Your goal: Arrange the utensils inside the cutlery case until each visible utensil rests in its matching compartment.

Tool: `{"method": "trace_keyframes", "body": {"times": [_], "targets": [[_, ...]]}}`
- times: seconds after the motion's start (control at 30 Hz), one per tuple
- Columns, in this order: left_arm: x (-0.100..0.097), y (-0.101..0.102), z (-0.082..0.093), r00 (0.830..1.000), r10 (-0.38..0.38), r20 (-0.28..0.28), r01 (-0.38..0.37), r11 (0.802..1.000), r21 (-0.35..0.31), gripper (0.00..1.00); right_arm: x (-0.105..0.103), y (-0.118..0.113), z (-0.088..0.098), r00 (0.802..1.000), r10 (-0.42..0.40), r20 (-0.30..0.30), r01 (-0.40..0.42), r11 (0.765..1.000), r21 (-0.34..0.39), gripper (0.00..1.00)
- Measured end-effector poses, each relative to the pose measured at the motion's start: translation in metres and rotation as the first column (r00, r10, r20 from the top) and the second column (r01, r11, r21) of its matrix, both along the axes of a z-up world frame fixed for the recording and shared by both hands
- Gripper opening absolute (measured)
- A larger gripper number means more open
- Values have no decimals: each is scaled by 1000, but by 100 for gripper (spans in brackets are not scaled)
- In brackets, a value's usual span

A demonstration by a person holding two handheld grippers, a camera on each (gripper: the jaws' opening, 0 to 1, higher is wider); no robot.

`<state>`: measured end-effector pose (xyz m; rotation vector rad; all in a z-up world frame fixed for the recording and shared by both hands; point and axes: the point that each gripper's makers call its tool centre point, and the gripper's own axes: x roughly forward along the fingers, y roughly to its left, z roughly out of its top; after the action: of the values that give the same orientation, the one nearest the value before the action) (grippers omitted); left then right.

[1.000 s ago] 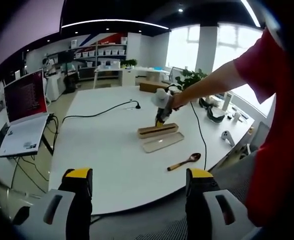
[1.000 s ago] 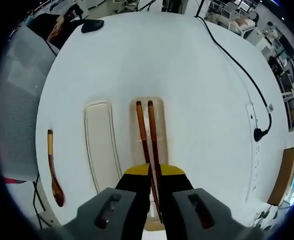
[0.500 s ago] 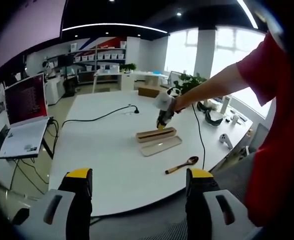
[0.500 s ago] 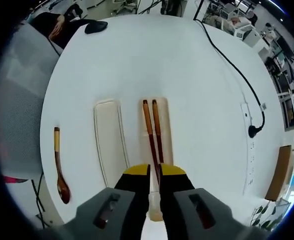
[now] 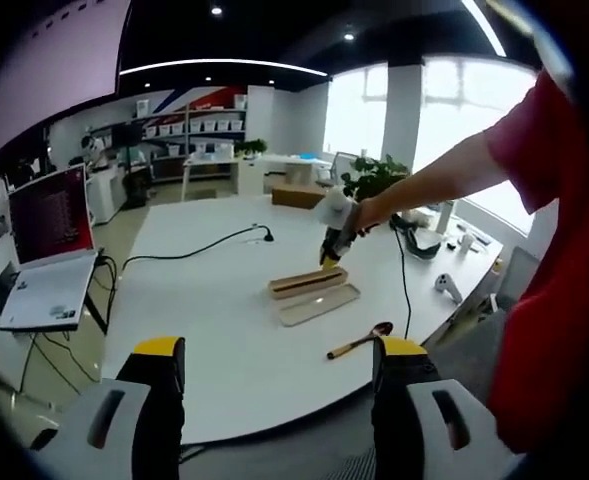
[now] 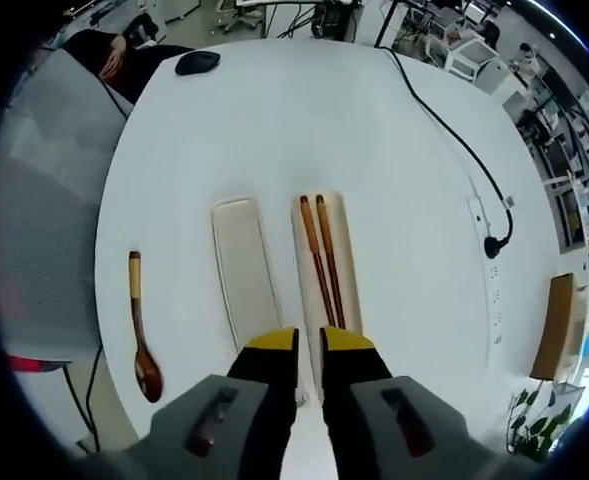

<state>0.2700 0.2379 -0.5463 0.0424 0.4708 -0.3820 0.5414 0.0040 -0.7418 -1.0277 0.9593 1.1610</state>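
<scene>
The cutlery case (image 6: 351, 262) lies open on the white table (image 6: 274, 130), and two dark wooden chopsticks (image 6: 322, 258) rest lengthwise in it. Its pale flat half (image 6: 244, 268) lies empty just to the left. A wooden spoon (image 6: 141, 330) sits alone near the table edge. My right gripper (image 6: 310, 343) hovers above the case's near end, jaws slightly apart and open, with nothing between them. In the left gripper view the right gripper (image 5: 330, 262) hangs over the case (image 5: 307, 281), with the spoon (image 5: 359, 340) nearer. My left gripper (image 5: 279, 346) stands wide open, far back from the table.
A black cable (image 6: 452, 112) runs across the table to a plug (image 6: 494, 245). A black mouse (image 6: 196, 62) lies at the far edge. A laptop (image 5: 44, 245) stands on a side table left. A person's arm in a red sleeve (image 5: 534, 180) reaches in.
The right gripper has let go of the chopsticks and lifted back; they now lie in the case. The left gripper view has drifted slightly.
</scene>
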Motion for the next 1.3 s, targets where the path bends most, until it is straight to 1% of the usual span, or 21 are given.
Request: {"method": "trace_keyframes", "body": {"times": [0.07, 0.17, 0.23, 0.27, 0.37, 0.5, 0.6, 0.77, 0.83, 0.97, 1.03, 1.1, 1.13, 1.2, 1.3], "targets": [[0, -3, 6, 1000, -14, 18, 14, 1000, 3, 79, -5, -2, 5, 1000, -7, 10, 7, 1000, 8, 8], [-2, -5, 6, 999, -27, 23, 27, 1000, 12, 79, -11, -4, 9, 1000, -4, 13, 4, 1000, 14, 11], [-4, -6, 5, 999, -37, 23, 36, 999, 13, 79, -19, -3, 15, 1000, -7, 14, 7, 1000, 17, 15], [-5, -6, 5, 999, -40, 23, 40, 999, 15, 79, -22, -1, 20, 1000, 0, 24, -1, 1000, 24, 16], [-7, -7, 5, 998, -52, 24, 52, 999, 16, 79, -31, 6, 31, 999, 24, 41, -26, 999, 44, 16], [-9, -9, 4, 997, -68, 27, 67, 998, 19, 78, -34, 5, 39, 999, -8, 54, 6, 999, 36, 16], [-11, -11, 4, 996, -83, 29, 82, 996, 22, 78, -39, 6, 45, 998, -19, 60, 16, 999, 48, 17], [-12, -11, 3, 995, -96, 34, 95, 995, 23, 78, -47, -3, 46, 998, -28, 61, 25, 998, 55, 17], [-13, -10, 3, 995, -95, 36, 94, 995, 22, 78, -52, -3, 48, 998, -31, 53, 27, 997, 67, 17], [-16, -9, 1, 995, -91, 33, 91, 996, 21, 78, -59, -1, 51, 998, -29, 57, 24, 996, 88, 17], [-17, -9, 0, 995, -90, 33, 89, 996, 18, 78, -65, 3, 53, 999, -8, 54, 3, 994, 106, 16], [-17, -8, -2, 996, -88, 31, 87, 996, 18, 78, -74, 10, 53, 995, 78, 63, -85, 988, 129, 15], [-18, -8, -2, 996, -87, 31, 86, 996, 18, 78, -76, 10, 52, 994, 83, 72, -92, 987, 131, 15], [-18, -8, -2, 996, -83, 32, 83, 996, 17, 78, -79, 10, 50, 995, 72, 64, -79, 989, 126, 16], [-19, -7, -2, 996, -77, 36, 76, 997, 17, 78, -81, 11, 50, 995, 71, 70, -80, 988, 135, 15]]}}
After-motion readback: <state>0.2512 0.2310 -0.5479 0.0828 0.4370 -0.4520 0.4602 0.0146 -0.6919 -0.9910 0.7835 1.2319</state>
